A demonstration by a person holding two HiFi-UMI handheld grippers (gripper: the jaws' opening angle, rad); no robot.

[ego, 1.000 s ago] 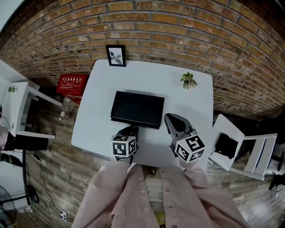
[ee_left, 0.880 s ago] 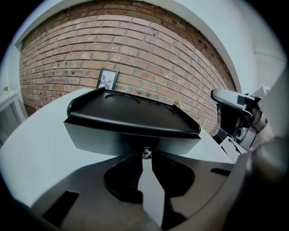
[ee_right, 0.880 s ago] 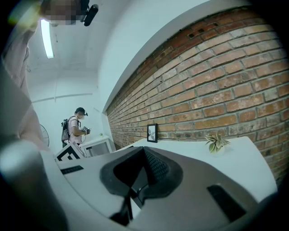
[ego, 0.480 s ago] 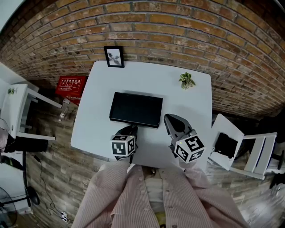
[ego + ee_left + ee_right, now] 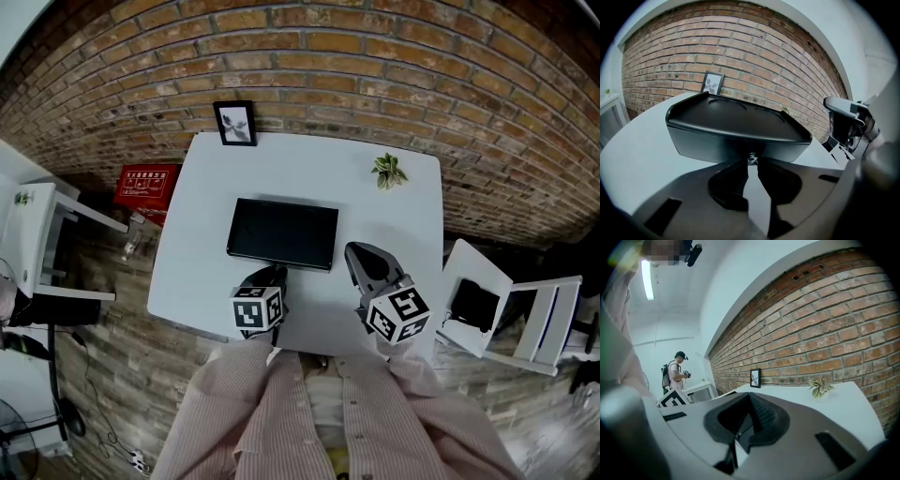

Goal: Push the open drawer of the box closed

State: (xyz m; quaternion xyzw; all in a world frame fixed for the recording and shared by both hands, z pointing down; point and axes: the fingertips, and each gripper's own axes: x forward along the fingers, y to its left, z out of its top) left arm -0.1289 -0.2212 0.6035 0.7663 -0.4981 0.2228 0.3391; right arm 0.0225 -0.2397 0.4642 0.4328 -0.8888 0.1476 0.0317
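1. While the left claw (image 5: 751, 162) sits low on the counter (image 5: 394, 216), the box (image 5: 736, 126) stands straight ahead of it and fills its view. The jaws have come in to a narrow wedge, and their tips pinch the small metal knob (image 5: 751, 158) on the drawer front.
2. My right claw (image 5: 749, 404) hangs free, with the box ahead of it and off to its left. Its jaws look drawn together with nothing between them.
3. I judge that I am at the push itself, or at its very end. From the head view the drawer front just ahead of the left claw looks about flush with the box. I cannot tell whether a small gap remains.
4. If there is a gap, the next move calls for a straight, level press forward from the left claw along the drawer's travel. It should be gentle enough that the light box does not slide away from the claw across the counter.
5. Once the front seats, I would part the jaws off the knob and draw the claw straight back. That way the knob does not come back with it.
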